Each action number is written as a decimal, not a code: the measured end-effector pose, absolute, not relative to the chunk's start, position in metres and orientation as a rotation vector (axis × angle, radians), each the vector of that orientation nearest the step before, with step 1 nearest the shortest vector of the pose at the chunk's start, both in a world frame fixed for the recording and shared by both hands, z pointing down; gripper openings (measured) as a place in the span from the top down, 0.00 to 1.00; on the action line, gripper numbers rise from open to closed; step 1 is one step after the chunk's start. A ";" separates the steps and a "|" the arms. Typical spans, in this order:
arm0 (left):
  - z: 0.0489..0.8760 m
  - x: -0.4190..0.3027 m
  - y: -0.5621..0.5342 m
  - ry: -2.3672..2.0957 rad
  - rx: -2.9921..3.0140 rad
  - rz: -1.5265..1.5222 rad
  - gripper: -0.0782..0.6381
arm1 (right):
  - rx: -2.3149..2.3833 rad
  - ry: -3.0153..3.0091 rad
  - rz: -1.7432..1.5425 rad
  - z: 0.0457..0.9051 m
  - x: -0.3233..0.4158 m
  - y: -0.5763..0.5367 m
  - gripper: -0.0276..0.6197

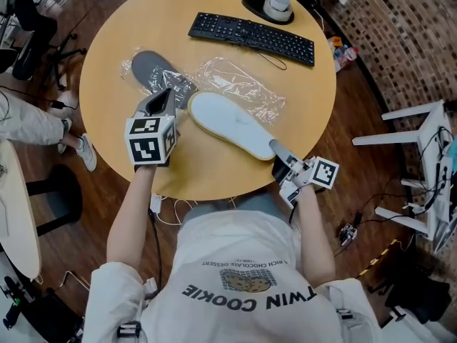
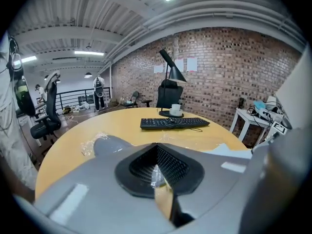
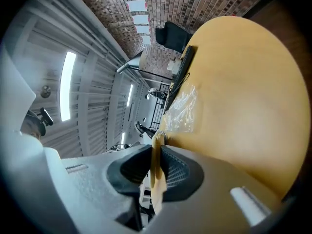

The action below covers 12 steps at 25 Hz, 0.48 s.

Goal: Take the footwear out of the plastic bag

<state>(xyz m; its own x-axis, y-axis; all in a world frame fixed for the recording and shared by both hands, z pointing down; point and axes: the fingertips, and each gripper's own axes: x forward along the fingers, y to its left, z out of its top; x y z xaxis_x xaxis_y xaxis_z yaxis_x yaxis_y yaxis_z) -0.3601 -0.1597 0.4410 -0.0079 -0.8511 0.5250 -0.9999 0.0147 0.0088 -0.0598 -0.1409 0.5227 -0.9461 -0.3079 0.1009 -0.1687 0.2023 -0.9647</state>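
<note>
A white-soled slipper (image 1: 228, 123) with a yellowish rim lies sole up in the middle of the round table (image 1: 143, 27). My right gripper (image 1: 274, 147) is shut on its near end; in the right gripper view the jaws (image 3: 157, 165) pinch the slipper's tan edge. A grey slipper (image 1: 153, 70) lies at the left, partly under clear plastic. The crumpled clear plastic bag (image 1: 239, 81) spreads behind both. My left gripper (image 1: 169, 96) is shut on a bit of that plastic beside the grey slipper; the left gripper view shows film between the shut jaws (image 2: 157, 173).
A black keyboard (image 1: 251, 38) lies at the table's far side, and a black lamp base (image 1: 271, 7) carrying a white cup stands behind it. A white side table (image 1: 428, 141) stands at the right, chairs at the left.
</note>
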 end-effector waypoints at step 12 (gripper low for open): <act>0.430 -0.323 -0.127 -1.843 1.981 0.464 0.88 | -0.763 2.299 -1.795 0.548 -0.020 -0.152 0.87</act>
<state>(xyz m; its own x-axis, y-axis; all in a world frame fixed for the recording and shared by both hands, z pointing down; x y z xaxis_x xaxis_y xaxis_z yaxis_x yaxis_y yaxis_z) -0.3228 -0.1272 0.4305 0.0789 -0.8659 0.4939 -0.9966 -0.0562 0.0607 -0.0203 -0.1521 0.5477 -0.8643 -0.4599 0.2038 -0.3092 0.1662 -0.9364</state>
